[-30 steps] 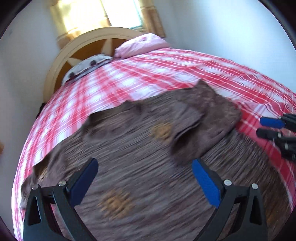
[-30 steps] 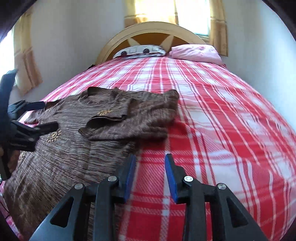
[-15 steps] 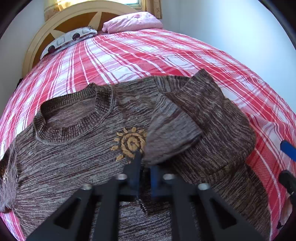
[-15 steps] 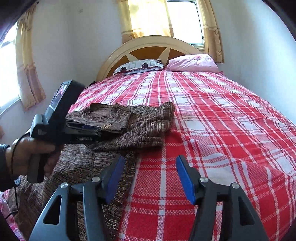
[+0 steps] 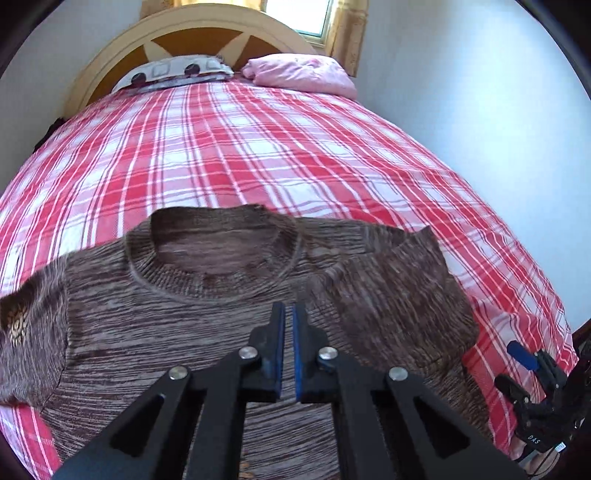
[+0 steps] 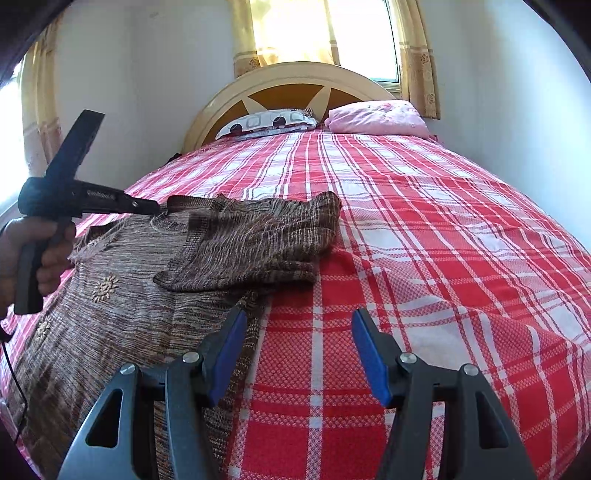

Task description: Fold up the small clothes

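Observation:
A brown knit sweater (image 5: 155,325) with small orange sun motifs lies face up on the red plaid bed (image 5: 258,147). Its right sleeve (image 5: 399,295) is folded in over the chest. My left gripper (image 5: 288,314) is shut just below the collar (image 5: 214,266), with nothing seen between its pads. In the right wrist view it (image 6: 157,208) points at the collar. My right gripper (image 6: 297,328) is open and empty over the sweater's (image 6: 122,314) right edge near the hem; it also shows in the left wrist view (image 5: 517,365).
Two pillows, one patterned (image 6: 266,122) and one pink (image 6: 376,118), lie against the curved headboard (image 6: 291,88). White walls stand to the right and left of the bed. A curtained window (image 6: 325,33) is behind the headboard. Bare plaid bedspread (image 6: 443,240) lies right of the sweater.
My left gripper has shut and moved up from the chest toward the collar. My right gripper has opened wider and stayed near the sweater's right edge.

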A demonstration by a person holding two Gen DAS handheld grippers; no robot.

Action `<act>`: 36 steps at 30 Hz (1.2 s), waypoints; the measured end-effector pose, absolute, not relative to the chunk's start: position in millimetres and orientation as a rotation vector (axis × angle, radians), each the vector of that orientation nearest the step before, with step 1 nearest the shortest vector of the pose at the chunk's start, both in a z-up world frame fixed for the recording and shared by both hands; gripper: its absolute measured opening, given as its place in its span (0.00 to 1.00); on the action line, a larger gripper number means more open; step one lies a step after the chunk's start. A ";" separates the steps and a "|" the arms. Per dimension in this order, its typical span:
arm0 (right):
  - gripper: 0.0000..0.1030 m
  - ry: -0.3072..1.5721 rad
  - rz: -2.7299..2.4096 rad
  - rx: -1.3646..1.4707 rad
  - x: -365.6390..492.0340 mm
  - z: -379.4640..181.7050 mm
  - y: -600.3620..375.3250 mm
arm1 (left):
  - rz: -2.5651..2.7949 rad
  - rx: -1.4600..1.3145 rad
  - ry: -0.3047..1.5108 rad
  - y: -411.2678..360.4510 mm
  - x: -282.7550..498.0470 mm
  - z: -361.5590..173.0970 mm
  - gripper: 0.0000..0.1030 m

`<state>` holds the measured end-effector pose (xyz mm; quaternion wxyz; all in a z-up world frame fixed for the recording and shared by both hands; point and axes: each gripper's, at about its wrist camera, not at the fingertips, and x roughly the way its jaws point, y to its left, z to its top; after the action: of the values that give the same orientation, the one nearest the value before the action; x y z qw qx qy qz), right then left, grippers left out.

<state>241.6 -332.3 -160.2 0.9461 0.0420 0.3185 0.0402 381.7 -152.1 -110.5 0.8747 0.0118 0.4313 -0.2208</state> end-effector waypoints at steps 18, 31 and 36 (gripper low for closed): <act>0.59 0.705 0.073 0.069 251.4 -168.5 -329.3 | -0.471 0.089 0.942 -224.2 375.8 -165.3 0.22; 0.59 0.715 0.075 0.071 253.7 -170.5 -330.4 | -0.501 -0.017 0.885 -166.4 380.6 -119.5 0.04; 0.59 0.720 0.074 0.061 254.5 -171.5 -329.7 | -0.453 -0.009 0.871 -145.9 388.7 -117.6 0.04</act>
<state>254.5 -329.7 -171.5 0.9348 0.0297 0.3521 0.0360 388.7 -145.9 -117.6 0.8819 -0.0042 0.4183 -0.2175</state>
